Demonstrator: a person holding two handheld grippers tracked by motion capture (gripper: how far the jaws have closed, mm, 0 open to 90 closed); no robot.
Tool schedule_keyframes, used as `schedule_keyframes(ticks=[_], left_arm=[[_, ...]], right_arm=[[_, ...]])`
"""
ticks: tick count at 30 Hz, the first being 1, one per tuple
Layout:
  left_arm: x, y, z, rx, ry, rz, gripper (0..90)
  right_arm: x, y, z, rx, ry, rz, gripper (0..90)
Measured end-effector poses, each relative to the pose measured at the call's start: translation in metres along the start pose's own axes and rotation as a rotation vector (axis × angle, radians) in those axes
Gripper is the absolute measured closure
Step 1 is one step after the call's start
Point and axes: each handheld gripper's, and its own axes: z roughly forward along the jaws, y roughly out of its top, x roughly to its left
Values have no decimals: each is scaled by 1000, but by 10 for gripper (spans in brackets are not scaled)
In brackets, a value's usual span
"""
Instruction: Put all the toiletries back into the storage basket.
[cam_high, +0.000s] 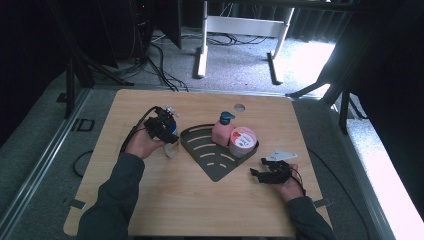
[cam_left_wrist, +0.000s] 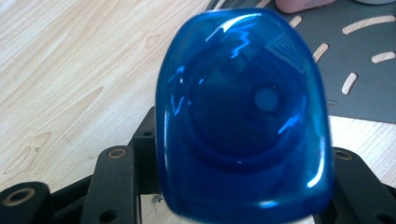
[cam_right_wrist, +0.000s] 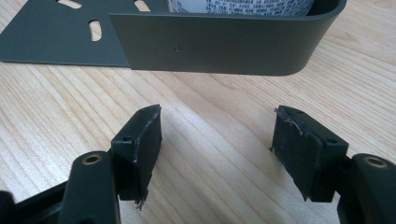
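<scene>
The left gripper (cam_high: 167, 131), in the person's left hand (cam_high: 142, 145) at the left of the high view, stands at a translucent blue plastic bottle (cam_left_wrist: 243, 116) with a pale lower part, upright on the light wooden table (cam_high: 165, 200) just left of a dark grey quarter-round metal rack (cam_high: 212, 157) with slotted floor; in the left gripper view the bottle's blue top fills the centre of the frame, seen from above, rising between the two black jaws at the bottom edge; the jaws sit close on either side of it, but whether the pads press on it I cannot tell; the rack's slotted floor shows at the upper right of that view, apart from the bottle.

In the rack, near the middle of the high view, stand a pink pump bottle with a blue head (cam_high: 223, 130) and, just right of it, a round tub with a pink and white lid (cam_high: 243, 140); the two are close together against the rack's curved wall.

The right gripper (cam_high: 261, 174), in the right hand (cam_high: 289, 187) at the lower right of the high view, lies low over the table, just right of the rack; in the right gripper view its jaws are spread wide with only bare wood between them, pointing at the rack's rounded outer wall (cam_right_wrist: 219, 46) at the top of the frame, near but not touching.
</scene>
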Motion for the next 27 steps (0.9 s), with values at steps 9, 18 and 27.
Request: schedule_keyframes(ticks=[9,18,27], left_arm=[[0,4,7,47,-1,7,445],[0,4,15,89,-7,9,443],[1,4,17,96,-13,10,444]], right_arm=[[0,0,0,0,0,0,326],[0,0,0,0,1,0,326],[0,0,0,0,0,0,326]])
